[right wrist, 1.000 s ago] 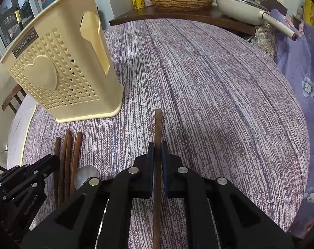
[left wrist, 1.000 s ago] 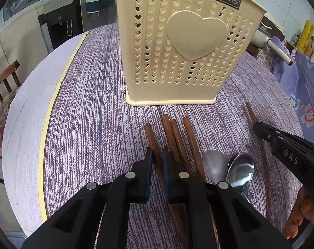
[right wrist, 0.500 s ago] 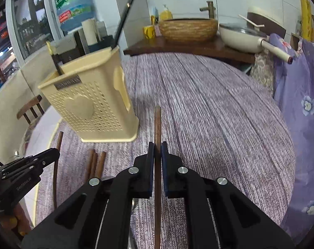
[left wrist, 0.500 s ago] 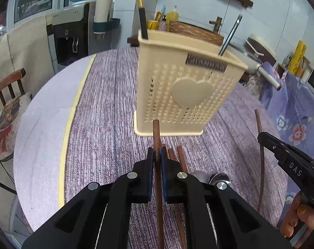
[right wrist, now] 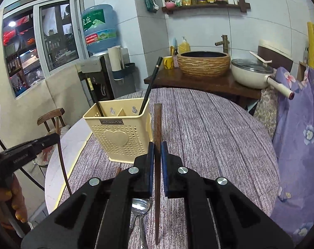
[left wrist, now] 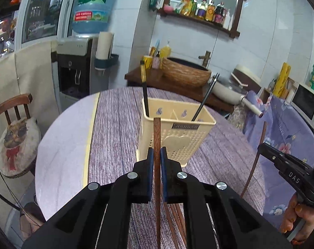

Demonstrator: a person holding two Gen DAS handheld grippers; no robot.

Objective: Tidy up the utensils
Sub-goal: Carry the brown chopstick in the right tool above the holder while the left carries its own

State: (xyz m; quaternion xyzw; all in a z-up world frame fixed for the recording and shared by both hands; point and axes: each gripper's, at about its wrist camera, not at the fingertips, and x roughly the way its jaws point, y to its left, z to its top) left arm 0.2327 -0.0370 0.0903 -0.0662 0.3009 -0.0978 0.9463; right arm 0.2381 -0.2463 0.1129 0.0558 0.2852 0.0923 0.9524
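Perforated matt plastic holder (right wrist: 123, 132); glossy metal spoons (right wrist: 140, 206); woven tablecloth (right wrist: 215, 137).

A water dispenser (left wrist: 76, 70), woven basin (right wrist: 203, 63) and white pan (right wrist: 252, 73) stand behind the table (right wrist: 219, 128).

2 raised wrist views, shared holder (left wrist: 178, 133)

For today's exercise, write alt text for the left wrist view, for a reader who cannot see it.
The left gripper is shut on a brown chopstick raised in front of a cream utensil basket on a round purple table. Two dark chopsticks already stand in the basket. At right, the right gripper holds another brown chopstick.
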